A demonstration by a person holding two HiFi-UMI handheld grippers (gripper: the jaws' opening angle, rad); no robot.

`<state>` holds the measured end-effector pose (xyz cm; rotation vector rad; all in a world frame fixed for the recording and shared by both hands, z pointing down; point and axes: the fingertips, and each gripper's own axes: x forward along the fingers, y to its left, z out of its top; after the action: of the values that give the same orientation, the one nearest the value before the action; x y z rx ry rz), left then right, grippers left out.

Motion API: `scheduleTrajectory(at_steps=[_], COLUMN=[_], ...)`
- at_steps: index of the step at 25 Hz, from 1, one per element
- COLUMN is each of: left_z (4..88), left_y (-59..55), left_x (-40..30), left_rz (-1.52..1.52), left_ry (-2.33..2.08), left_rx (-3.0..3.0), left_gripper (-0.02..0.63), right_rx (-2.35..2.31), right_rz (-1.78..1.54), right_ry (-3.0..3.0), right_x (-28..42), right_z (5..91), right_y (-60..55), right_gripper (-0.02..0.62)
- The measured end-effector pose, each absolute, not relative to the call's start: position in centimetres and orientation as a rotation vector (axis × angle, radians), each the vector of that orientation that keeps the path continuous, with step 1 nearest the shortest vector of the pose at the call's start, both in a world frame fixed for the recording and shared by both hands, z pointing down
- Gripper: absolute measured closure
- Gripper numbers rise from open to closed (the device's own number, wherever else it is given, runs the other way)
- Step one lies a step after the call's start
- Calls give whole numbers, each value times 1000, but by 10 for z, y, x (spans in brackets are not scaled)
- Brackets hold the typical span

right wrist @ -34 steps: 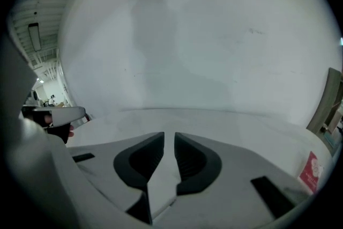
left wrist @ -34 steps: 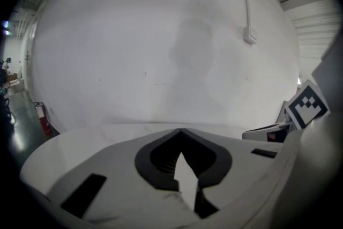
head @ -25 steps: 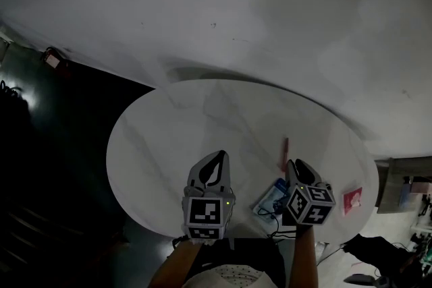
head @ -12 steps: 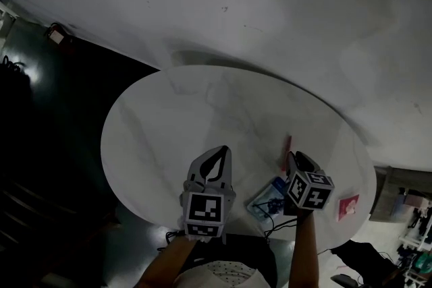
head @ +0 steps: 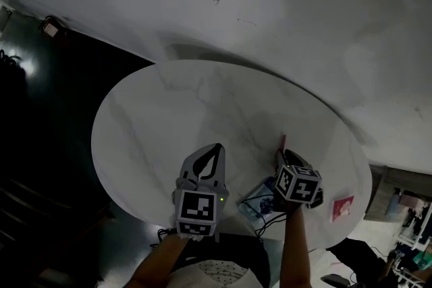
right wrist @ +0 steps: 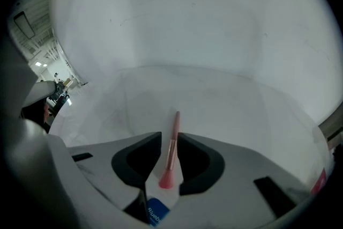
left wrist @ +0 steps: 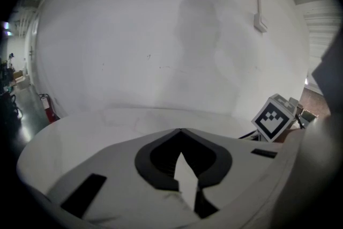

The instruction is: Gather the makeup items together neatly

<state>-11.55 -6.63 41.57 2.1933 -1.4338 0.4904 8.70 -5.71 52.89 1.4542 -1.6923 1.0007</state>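
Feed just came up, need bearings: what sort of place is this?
Likely a staged corner of a big workshop hall: round white marble-look table before a plain white wall, dark glossy floor, red fire extinguisher.

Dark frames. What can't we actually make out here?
- Blue packet: in the head view it is partly behind the right gripper and its print is too small. The right gripper view shows only a corner.
- Pink packet: in the head view it is too small and dark to identify. The right gripper view cuts it at the edge.
- Pink brush: in the head view its bristle end is hidden behind the right gripper.
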Motion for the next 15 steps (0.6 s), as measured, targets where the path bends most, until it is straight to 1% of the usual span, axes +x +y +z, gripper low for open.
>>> scheduleTrajectory(at_steps=[7,11,15], left_z=[422,424,426], left_y=[-66,-66,-65], left_x=[-118,-118,-119], left_rz=[498,502,506], left_ry=[-1436,-1442,-1444], left_rx=[2174,2163,2155], left_gripper=[588,588,588], right_rx=[1447,1433,1439], right_rz=[1024,958,908], right_ry=[-1648,-1605,-1571], right_x=[89,92,90], right_z=[542,543,543], right_y=[-54,-54,-54], right_gripper=[482,522,523])
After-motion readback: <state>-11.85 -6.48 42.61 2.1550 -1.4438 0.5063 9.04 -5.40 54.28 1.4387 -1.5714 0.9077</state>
